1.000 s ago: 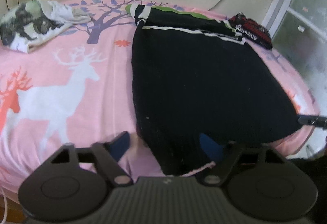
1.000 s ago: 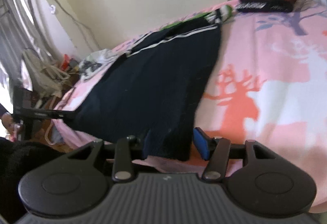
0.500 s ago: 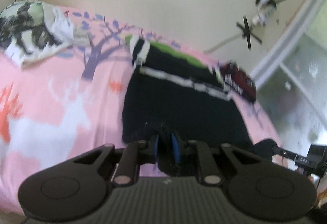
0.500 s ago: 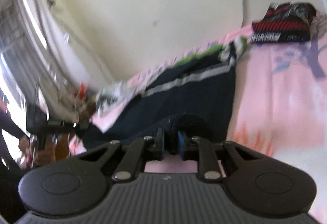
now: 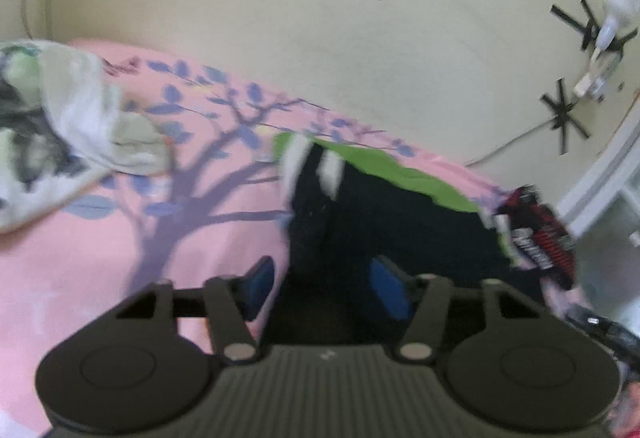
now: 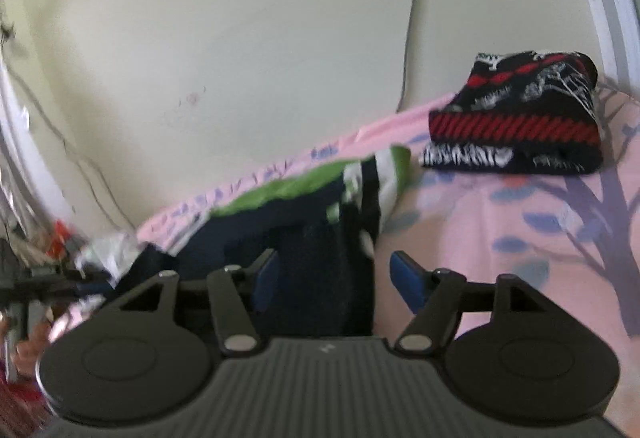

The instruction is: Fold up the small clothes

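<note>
- Since the earlier frames, both grippers have carried the near hem of the dark sweater [image 5: 400,222] toward its striped green-and-white top edge by the wall, so the garment now lies doubled and covers less of the pink sheet [image 5: 100,258].
- Left gripper [image 5: 324,284]: jaws have just been opening and stand well apart. Dark cloth lies between them, but the blue pads [image 5: 386,288] are not pressing on it. Nothing held.
- Right gripper [image 6: 334,280]: likewise just opened, jaws wide, with the sweater's folded edge [image 6: 320,258] between them and clear of the pads. Nothing held.
- Location of the work: the sweater sits at the far side of the bed against the wall, near a folded red-and-black knit [image 6: 516,122].
- A crumpled white printed garment [image 5: 60,134] lies well apart on the sheet, unfolded.
- Assessment: the first fold appears released and in place; a further fold and the white garment likely remain.
- Motion blur limits finer detail.
</note>
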`<state>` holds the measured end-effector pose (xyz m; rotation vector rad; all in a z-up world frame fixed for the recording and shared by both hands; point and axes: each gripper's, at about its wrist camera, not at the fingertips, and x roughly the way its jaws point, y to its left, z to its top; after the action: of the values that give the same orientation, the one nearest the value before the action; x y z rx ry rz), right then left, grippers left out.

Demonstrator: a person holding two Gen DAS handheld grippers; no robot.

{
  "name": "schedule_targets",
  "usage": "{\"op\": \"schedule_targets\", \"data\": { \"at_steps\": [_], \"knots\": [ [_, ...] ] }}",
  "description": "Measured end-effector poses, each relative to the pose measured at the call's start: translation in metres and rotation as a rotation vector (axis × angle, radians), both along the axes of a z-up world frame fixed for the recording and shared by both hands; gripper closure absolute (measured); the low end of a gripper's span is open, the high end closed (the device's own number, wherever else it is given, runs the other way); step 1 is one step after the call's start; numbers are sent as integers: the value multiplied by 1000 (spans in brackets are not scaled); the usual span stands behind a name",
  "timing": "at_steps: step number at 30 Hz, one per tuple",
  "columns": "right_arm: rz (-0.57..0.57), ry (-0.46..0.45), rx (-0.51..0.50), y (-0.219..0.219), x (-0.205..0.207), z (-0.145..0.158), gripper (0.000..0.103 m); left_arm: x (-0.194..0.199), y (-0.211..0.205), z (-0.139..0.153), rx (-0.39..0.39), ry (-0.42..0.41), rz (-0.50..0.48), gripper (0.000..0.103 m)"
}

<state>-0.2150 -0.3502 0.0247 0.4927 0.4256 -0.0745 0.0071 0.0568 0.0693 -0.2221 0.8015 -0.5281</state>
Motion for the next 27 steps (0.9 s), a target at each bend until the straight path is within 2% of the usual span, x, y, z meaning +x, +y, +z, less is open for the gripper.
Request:
{"op": "schedule_targets", "data": {
  "at_steps": [2,3,4,5,6,7,11,15,18,19,20,21,23,25,26,27],
  "knots": [
    [-2,38,-57,9,-1,-8,38,2,3,-10,31,26,-1,48],
    [2,57,-68,12,0,-12,39,4,3,-13,34,44,-6,52],
    [18,80,-67,15,2,-17,57,6,3,-17,43,59,-12,53],
    [30,89,-67,16,0,-21,95,6,-1,-21,61,70,-21,61],
    [31,90,-80,20,-2,-23,98,4,-4,-22,80,70,-30,82],
    [26,84,-107,25,-5,-22,99,1,-7,-24,106,72,-44,92],
    [18,88,-111,27,-29,-11,102,-15,-3,-20,162,71,-64,96],
    [42,142,-86,31,-48,-21,103,-25,4,-22,184,116,-89,93],
    [38,125,-91,29,-50,-20,99,-27,-1,-21,215,87,-90,88],
    [19,122,-103,27,-49,-17,81,-26,-1,-18,210,84,-85,87],
    [-5,112,-126,24,-48,-12,52,-25,0,-14,201,75,-73,80],
    [-34,83,-149,22,-49,-5,46,-24,1,-8,195,53,-50,72],
    [-71,32,-184,20,-46,9,46,-22,0,8,166,-13,-20,71],
    [-69,1,-195,20,-32,21,46,-18,-9,22,120,-60,-32,70],
    [-65,-12,-211,25,-22,25,46,-15,-16,26,99,-83,-46,65],
    [-58,-23,-230,31,-10,27,45,-12,-24,28,83,-110,-64,56]
  ]
}}
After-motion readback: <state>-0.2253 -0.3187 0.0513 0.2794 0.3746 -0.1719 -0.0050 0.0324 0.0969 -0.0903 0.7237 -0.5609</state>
